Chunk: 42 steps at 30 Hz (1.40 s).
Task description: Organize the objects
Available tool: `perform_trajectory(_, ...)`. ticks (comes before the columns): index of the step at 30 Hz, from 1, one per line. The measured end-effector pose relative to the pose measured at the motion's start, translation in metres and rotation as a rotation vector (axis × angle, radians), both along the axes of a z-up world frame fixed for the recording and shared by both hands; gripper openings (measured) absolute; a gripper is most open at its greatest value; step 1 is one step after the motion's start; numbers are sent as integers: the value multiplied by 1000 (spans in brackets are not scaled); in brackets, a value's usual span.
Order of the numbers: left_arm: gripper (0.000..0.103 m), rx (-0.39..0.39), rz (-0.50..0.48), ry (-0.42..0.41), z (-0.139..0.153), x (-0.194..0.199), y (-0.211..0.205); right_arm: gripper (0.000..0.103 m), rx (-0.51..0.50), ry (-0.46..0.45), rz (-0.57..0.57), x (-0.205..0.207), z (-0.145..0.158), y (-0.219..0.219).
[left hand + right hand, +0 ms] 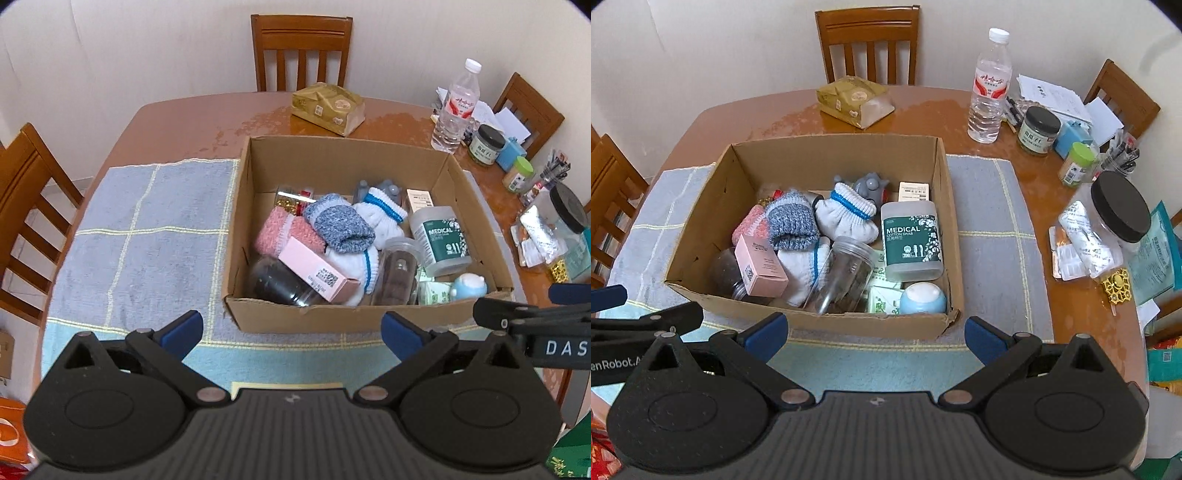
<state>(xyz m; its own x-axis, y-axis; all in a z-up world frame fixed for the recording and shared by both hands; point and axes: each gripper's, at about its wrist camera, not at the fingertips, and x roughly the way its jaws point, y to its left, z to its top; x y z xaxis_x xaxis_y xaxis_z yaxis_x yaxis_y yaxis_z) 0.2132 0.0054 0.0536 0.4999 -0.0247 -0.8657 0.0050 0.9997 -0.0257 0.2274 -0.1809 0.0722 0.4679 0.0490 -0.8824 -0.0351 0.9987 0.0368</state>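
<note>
Cardboard box sits open on the blue-grey cloth over the table, and nearly everything I take to be the task's load is already heaped inside it: a pink rolled sock, a blue-grey sock, white socks with blue bands, a pink carton leaning on a dark-filled jar, a clear jar on its side, the tub marked MEDICAL, a round pale-blue thing in the near corner and a grey toy at the back. They lie tumbled over one another, not sorted. I hold my left gripper and my right gripper just short of the box's near wall, each with its blue pads spread wide and nothing between them, which suits either reaching in or having just let go. I judge this fits both a box packed full with the cloth cleared, and a box waiting to be emptied onto it; I cannot settle which. The water bottle and lidded jars stand well apart at the table's right edge.
</note>
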Motion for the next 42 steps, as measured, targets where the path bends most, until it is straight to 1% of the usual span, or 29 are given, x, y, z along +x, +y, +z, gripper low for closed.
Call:
perform_trajectory(7, 102, 28, 2, -8, 5, -2, 2, 103, 2, -7, -2, -5, 3, 7)
perform_trajectory(42, 102, 42, 4, 10, 6, 3, 0, 103, 11, -1, -11, 0, 4, 7)
